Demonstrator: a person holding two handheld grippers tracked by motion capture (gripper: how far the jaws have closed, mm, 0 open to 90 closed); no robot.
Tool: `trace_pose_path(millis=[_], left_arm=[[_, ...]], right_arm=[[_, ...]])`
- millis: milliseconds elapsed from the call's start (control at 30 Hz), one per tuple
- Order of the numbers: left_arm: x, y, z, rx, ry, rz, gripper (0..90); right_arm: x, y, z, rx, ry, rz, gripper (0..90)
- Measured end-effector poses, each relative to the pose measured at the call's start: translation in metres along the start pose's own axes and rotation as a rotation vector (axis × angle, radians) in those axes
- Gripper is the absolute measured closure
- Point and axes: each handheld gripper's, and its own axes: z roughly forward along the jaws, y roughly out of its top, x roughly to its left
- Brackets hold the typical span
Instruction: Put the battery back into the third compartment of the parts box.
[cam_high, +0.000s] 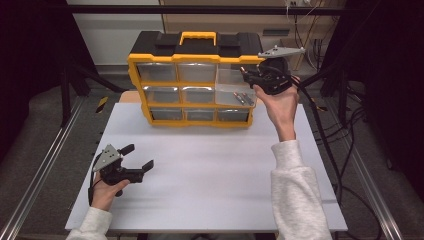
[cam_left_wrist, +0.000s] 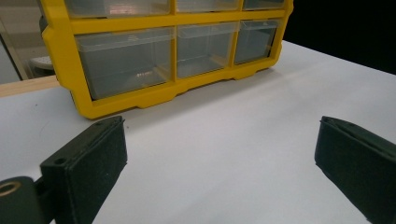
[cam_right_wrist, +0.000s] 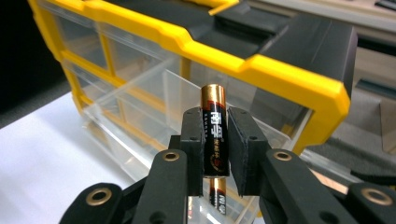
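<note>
Right gripper (cam_right_wrist: 215, 154) raised, pinching battery (cam_right_wrist: 215, 135) upright.

White table (cam_high: 210, 195) on wooden board edge (cam_high: 129, 96), metal rails (cam_high: 40, 170) either side, black cables (cam_high: 345, 135) at right, grey floor (cam_high: 45, 115).

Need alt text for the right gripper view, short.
The right hand-held gripper clamps an upright black-and-copper cylindrical battery between its black pads. Behind it stands a yellow-framed plastic organizer with clear drawers, the nearest clear drawer pulled open.
</note>
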Motion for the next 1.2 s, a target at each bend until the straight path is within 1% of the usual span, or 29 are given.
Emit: trace_pose_path(millis=[200, 267, 400, 433, 467, 500, 533, 633, 700, 733, 833, 933, 1000, 1200], left_arm=[[0.000, 0.000, 0.000, 0.000, 0.000, 0.003, 1.9], [0.000, 0.000, 0.000, 0.000, 0.000, 0.003, 2.0], [0.000, 0.000, 0.000, -0.001, 0.000, 0.000, 2.0], [0.000, 0.000, 0.000, -0.001, 0.000, 0.002, 2.0], [0.000, 0.000, 0.000, -0.001, 0.000, 0.001, 2.0], [0.000, 0.000, 0.000, -0.001, 0.000, 0.002, 2.0], [0.000, 0.000, 0.000, 0.000, 0.000, 0.002, 2.0], [0.000, 0.000, 0.000, -0.001, 0.000, 0.002, 1.9], [0.000, 0.000, 0.001, -0.001, 0.000, 0.003, 2.0], [0.000, 0.000, 0.001, 0.000, 0.000, 0.003, 1.9], [0.000, 0.000, 0.000, 0.002, 0.002, 0.002, 1.9], [0.000, 0.000, 0.001, 0.002, 0.001, 0.001, 1.9], [0.000, 0.000, 0.001, 0.002, 0.000, 0.001, 1.9], [0.000, -0.001, 0.001, 0.002, -0.001, 0.000, 1.9]], right_arm=[[-0.003, -0.005, 0.011, 0.061, -0.022, 0.004, 76.4], [-0.004, -0.006, 0.012, 0.055, -0.021, 0.009, 77.2], [-0.007, -0.006, 0.002, -0.003, 0.004, 0.019, 73.3], [-0.007, -0.006, -0.004, -0.034, 0.012, 0.016, 70.8], [-0.007, -0.007, -0.007, -0.053, 0.017, 0.019, 68.2], [-0.007, -0.008, -0.013, -0.084, 0.029, 0.021, 64.1], [-0.007, -0.009, -0.017, -0.098, 0.035, 0.024, 60.0], [-0.005, -0.017, -0.028, -0.161, 0.041, 0.013, 40.2], [-0.003, -0.026, -0.035, -0.188, 0.029, 0.007, 28.8], [-0.003, -0.030, -0.037, -0.197, 0.030, 0.011, 23.6], [-0.001, -0.045, -0.041, -0.211, 0.047, 0.025, 15.2], [0.001, -0.066, -0.042, -0.209, 0.079, 0.040, 9.7], [0.003, -0.078, -0.041, -0.201, 0.086, 0.038, 7.2], [0.007, -0.123, -0.034, -0.157, 0.113, 0.052, 3.7]])
